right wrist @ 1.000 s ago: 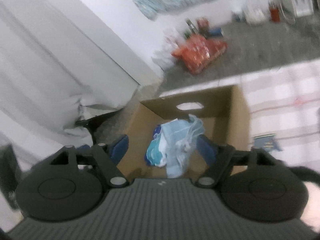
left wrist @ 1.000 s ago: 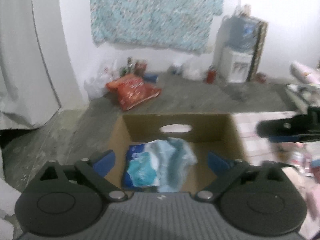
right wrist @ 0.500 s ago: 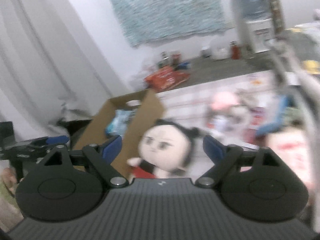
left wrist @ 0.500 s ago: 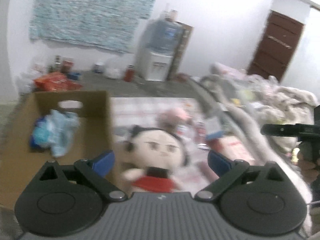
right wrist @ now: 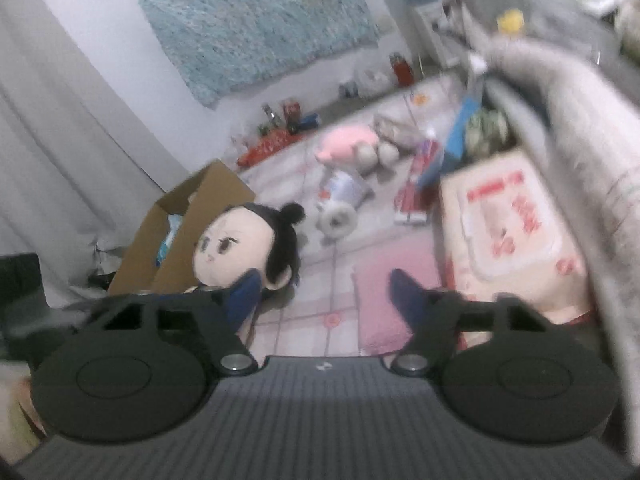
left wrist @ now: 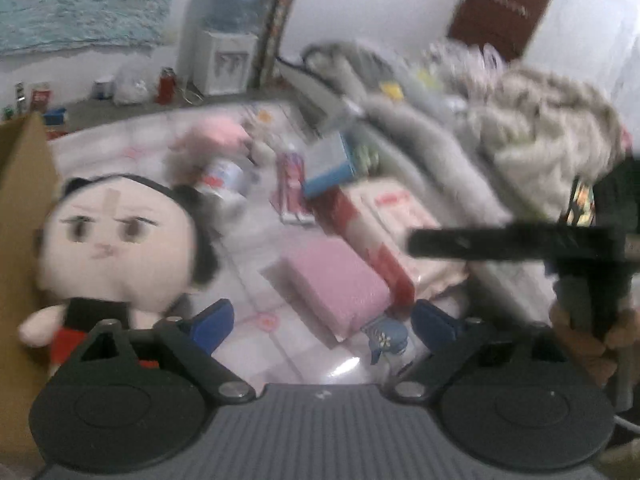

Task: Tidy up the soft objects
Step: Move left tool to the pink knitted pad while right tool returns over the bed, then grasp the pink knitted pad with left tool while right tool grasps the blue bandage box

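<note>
Cardboard box holds a pale blue packet; left gripper and right gripper are closing, both empty.

No lettering can be read anywhere. The white soft pack with red print and the white bottle with a red label, farther left, are too blurred.

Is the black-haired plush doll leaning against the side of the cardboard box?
Touching. In the right wrist view the plush doll has its head and back against the outer wall of the cardboard box, no gap showing; the left wrist view agrees.
</note>
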### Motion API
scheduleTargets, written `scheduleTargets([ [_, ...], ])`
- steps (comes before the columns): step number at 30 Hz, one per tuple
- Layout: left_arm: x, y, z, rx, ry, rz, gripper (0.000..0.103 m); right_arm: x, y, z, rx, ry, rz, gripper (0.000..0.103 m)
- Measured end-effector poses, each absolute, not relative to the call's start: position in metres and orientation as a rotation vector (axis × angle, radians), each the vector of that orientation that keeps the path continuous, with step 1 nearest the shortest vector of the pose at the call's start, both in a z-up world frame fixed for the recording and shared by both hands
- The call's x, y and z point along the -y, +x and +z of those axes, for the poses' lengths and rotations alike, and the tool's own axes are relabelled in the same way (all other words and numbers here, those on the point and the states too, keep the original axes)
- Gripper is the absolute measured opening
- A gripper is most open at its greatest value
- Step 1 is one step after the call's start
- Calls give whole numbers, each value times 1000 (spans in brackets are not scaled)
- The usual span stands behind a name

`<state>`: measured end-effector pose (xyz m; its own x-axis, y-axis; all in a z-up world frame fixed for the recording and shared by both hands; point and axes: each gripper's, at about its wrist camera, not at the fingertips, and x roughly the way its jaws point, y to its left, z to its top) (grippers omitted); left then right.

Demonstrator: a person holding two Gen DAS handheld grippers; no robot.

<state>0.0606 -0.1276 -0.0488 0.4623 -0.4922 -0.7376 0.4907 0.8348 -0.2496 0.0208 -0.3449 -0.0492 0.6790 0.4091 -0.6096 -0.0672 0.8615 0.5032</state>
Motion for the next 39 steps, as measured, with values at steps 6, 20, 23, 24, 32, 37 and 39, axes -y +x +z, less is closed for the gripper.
scheduleTargets([
  [6,165,86,-92,-984,59,-615,67,335,72,-91,-875,421,254,53],
  [20,184,115,-133,-1060,55,-632,68,312,124,-137,-987,310,200,55],
  [23,172,110,-132,-1082,39,-627,71,309,119,-135,-998,343,227,55],
  [24,167,107,-131,-1087,40,-623,72,309,117,-136,-1007,366,245,55],
  [32,136,74,-125,-1118,59,-585,84,300,92,-151,-1080,557,385,55],
  [37,130,67,-115,-1080,76,-539,96,310,82,-154,-1066,653,392,55],
  [39,131,70,-112,-1077,74,-530,98,318,76,-147,-1026,673,381,55],
])
